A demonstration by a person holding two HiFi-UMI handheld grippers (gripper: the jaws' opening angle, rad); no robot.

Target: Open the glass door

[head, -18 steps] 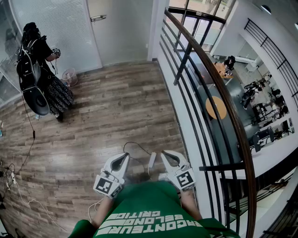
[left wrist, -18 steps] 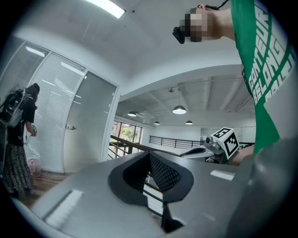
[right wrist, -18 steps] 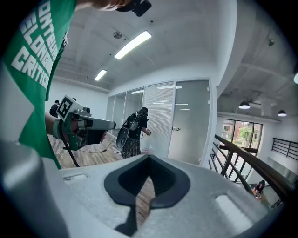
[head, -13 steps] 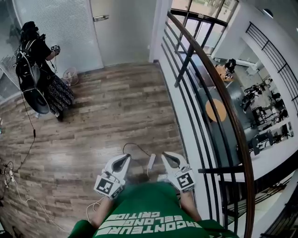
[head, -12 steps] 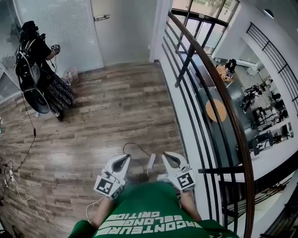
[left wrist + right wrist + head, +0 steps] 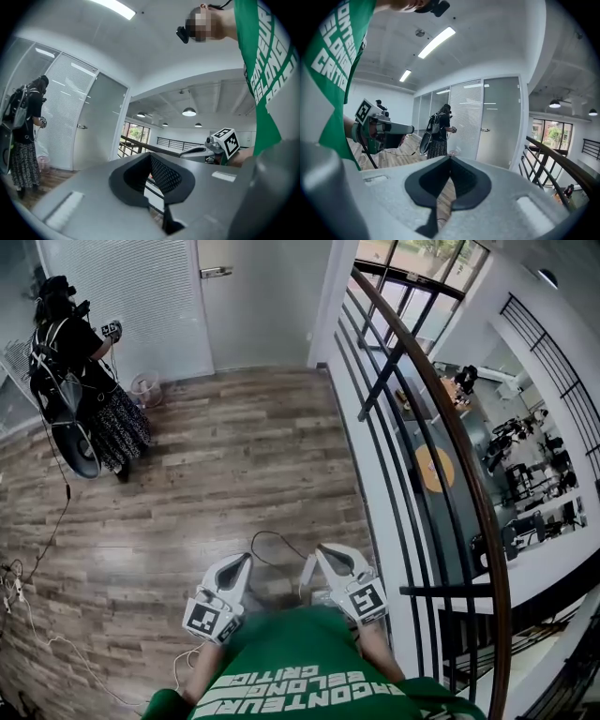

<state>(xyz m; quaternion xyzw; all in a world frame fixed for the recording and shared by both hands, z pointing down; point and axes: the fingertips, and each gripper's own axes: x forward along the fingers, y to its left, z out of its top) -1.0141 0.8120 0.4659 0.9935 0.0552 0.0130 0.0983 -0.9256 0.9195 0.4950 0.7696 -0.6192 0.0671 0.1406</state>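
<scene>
Glass door (image 6: pixel 258 306): frosted panel at the far end of the landing, top of my head view, with its handle (image 6: pixel 216 272) at the left edge. It is well apart from both grippers.
Left gripper (image 6: pixel 245 561): I read its jaws as pressed together with nothing between them. It is held low in front of my operator's green shirt (image 6: pixel 300 662) and points across the floor toward the door.
Right gripper (image 6: pixel 321 551): jaws together as well, and empty. It sits beside the left one, near the foot of the railing (image 6: pixel 441 409).
Wood floor (image 6: pixel 216 456): a dark cable (image 6: pixel 277 542) loops just ahead of the two grippers.
Other person (image 6: pixel 80 381): stands left of the door by the slatted wall panel (image 6: pixel 131 296), wearing a backpack.
</scene>
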